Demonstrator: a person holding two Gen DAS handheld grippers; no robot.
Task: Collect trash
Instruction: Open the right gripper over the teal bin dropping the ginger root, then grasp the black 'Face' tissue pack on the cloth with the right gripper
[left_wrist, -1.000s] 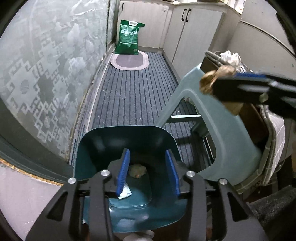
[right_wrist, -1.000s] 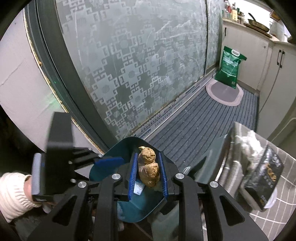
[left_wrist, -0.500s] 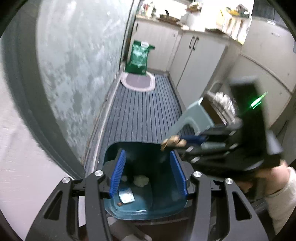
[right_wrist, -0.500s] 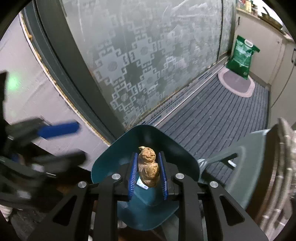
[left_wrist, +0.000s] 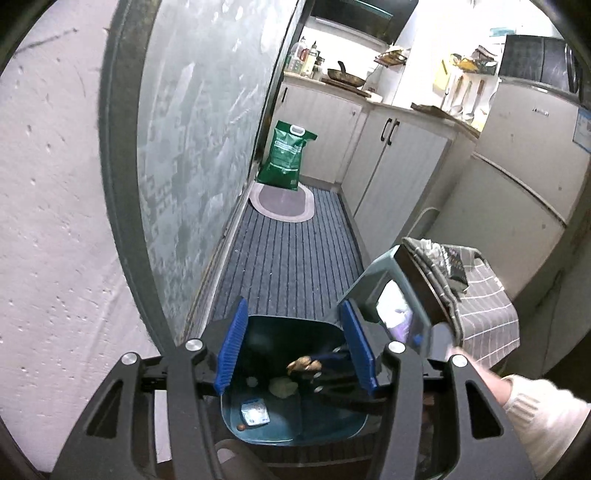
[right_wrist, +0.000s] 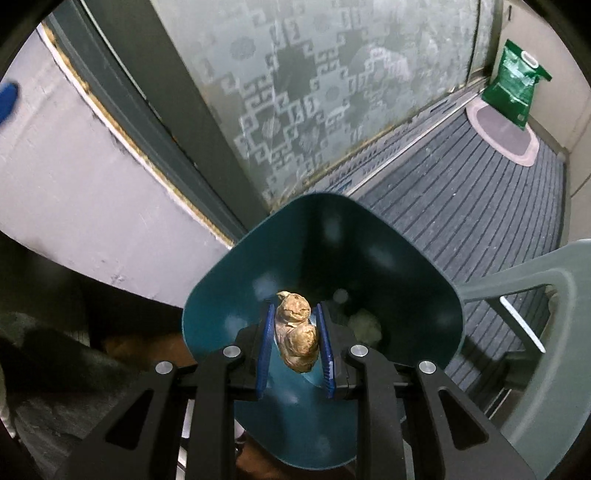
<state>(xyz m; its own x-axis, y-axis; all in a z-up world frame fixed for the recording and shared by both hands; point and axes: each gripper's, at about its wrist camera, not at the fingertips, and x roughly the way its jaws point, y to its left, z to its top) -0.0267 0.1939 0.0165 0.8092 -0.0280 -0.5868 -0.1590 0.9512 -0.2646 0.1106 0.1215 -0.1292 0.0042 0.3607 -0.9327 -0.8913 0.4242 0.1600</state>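
Your teal trash bin (right_wrist: 369, 258) sits on the striped mat (left_wrist: 288, 258). Your right gripper (right_wrist: 295, 343), inside its mouth, pinches a brown crumpled wad (right_wrist: 297, 338). Your left gripper (left_wrist: 295, 350) hangs above, spread and empty.

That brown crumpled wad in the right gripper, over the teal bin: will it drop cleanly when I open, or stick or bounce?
The brown crumpled wad looks like paper: probably light and soft, so little bounce. Its creased surface sits pinched between the right gripper fingers and may cling briefly. The teal bin gapes wide directly below, so it should land inside.
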